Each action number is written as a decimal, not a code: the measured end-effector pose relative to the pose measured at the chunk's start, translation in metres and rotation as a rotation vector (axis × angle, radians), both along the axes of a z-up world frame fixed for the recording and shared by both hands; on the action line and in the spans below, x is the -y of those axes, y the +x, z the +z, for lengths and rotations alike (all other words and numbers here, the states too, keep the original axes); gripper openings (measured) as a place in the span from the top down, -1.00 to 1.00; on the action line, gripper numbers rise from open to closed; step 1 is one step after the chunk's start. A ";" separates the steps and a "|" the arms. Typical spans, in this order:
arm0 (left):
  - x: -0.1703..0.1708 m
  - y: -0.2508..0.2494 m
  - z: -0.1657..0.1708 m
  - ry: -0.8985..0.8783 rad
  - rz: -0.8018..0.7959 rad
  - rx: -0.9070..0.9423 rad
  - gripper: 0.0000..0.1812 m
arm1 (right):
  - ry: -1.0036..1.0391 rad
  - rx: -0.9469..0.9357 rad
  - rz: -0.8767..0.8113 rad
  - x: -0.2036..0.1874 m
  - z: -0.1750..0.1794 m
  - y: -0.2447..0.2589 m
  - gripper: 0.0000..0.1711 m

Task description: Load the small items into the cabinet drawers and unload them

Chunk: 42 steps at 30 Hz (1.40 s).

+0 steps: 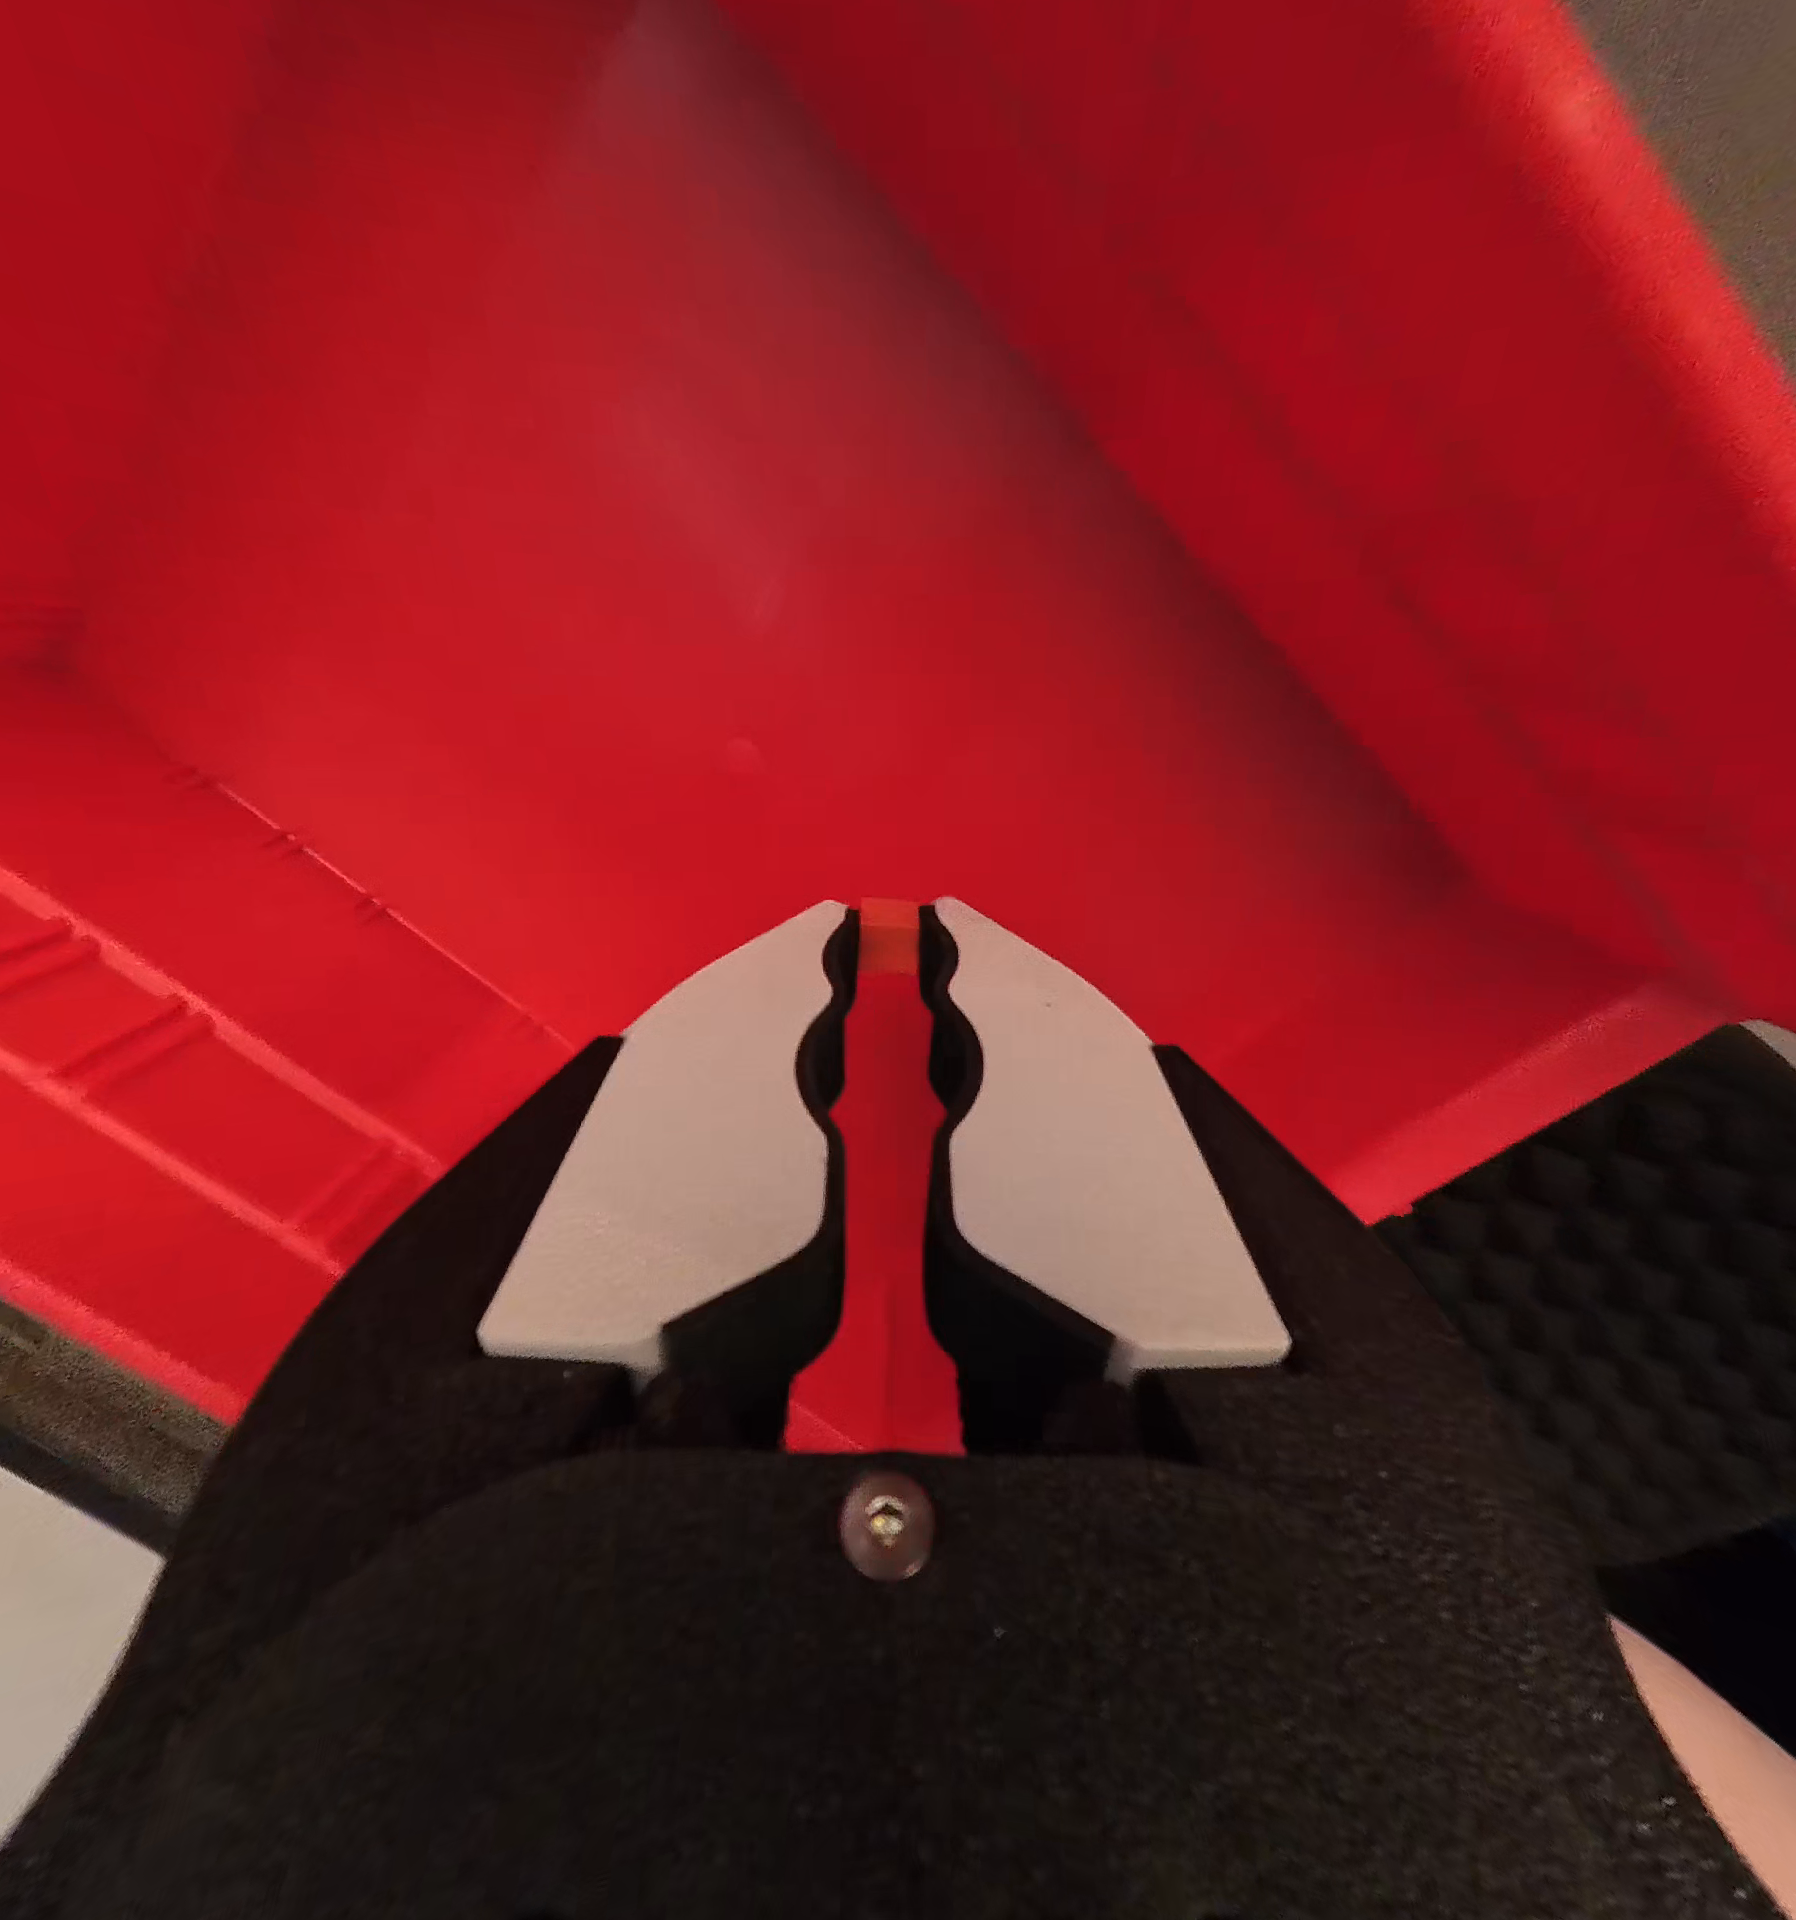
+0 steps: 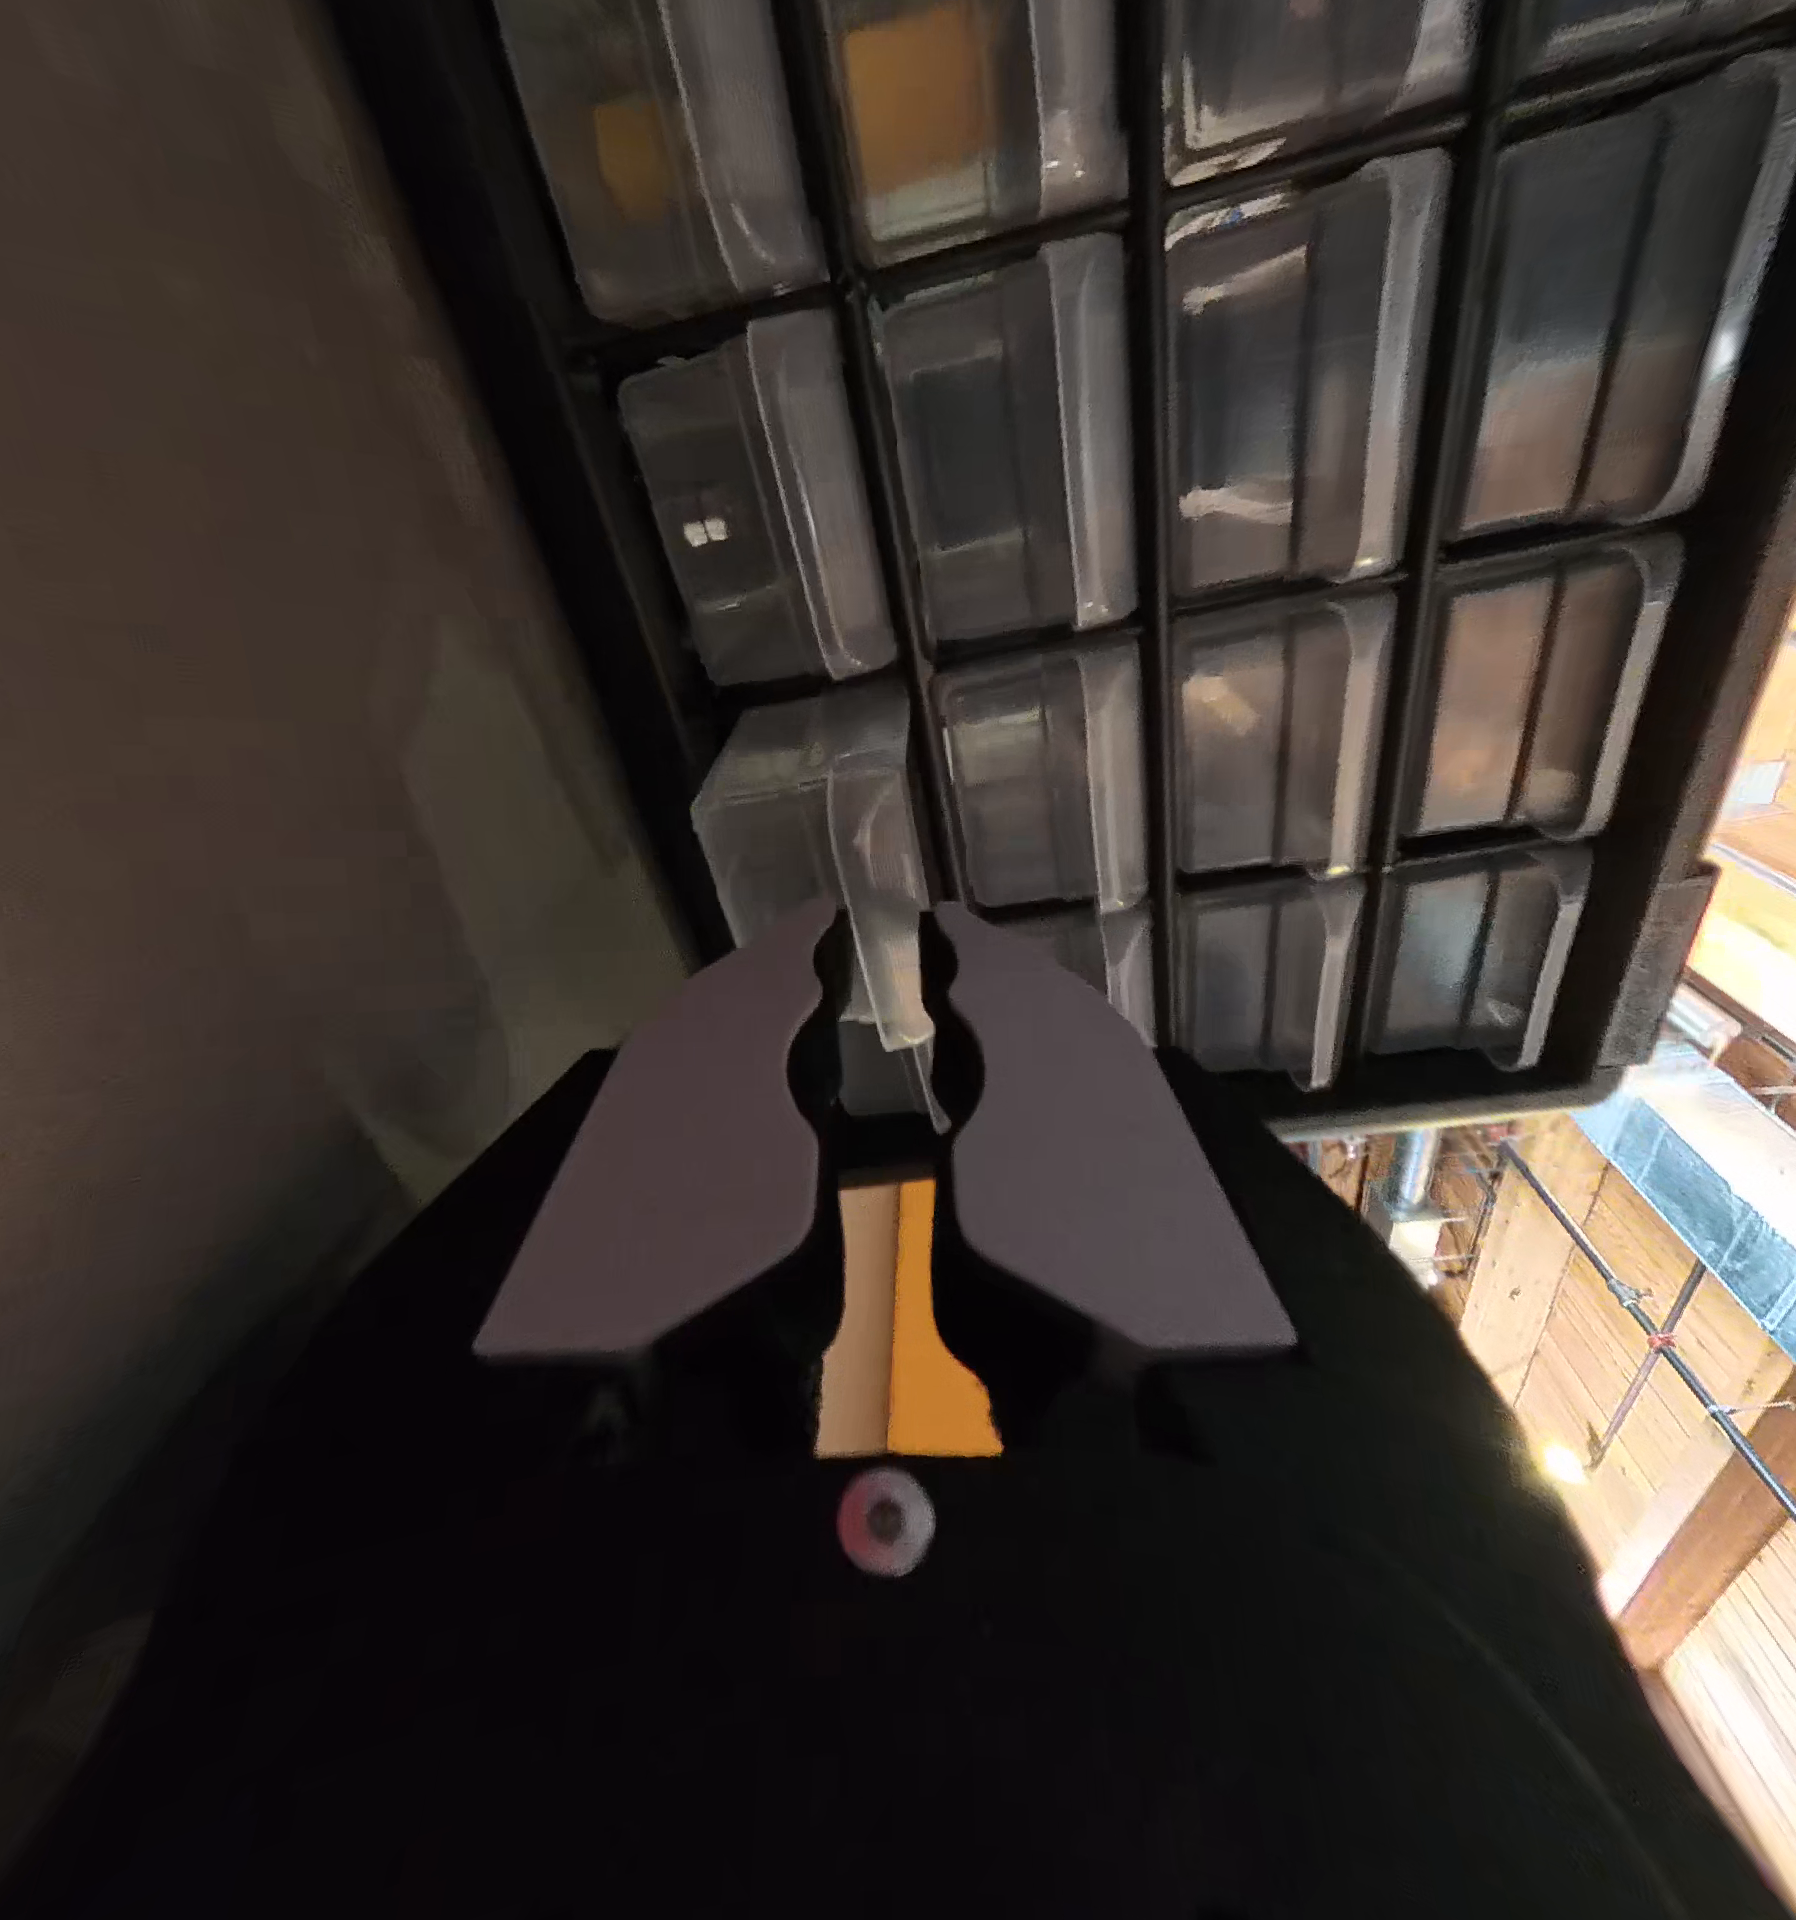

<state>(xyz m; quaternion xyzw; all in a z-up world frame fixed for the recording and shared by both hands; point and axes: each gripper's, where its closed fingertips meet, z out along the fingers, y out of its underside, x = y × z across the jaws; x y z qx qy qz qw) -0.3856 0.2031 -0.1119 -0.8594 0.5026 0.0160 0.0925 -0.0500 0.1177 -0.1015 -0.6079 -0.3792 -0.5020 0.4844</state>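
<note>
The black parts cabinet [image 2: 1694, 665] fills the right wrist view, turned on its side there, its grid packed with clear plastic drawers [image 2: 1278, 374]. Most sit flush; a couple near the top edge show something orange-yellow inside, while the rest are too dim to read. One drawer [image 2: 800, 821] in the outermost column stands proud of the frame. The right gripper [image 2: 886, 925] has its jaws closed nearly together on that drawer's clear pull tab [image 2: 889, 977], presumably to slide it out or back in.

Over at the red plastic bin [image 1: 665, 520], the left gripper [image 1: 889, 914] reaches inside, near the bin's front rim. Its jaws pinch a small orange-red block [image 1: 889, 935] at the very tips, probably one of the small items just picked from the otherwise bare-looking bin floor.
</note>
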 end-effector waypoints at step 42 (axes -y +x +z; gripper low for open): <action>0.116 0.323 -0.008 0.066 -0.666 -0.094 0.89 | -0.021 -0.010 0.114 0.058 -0.002 -0.026 0.85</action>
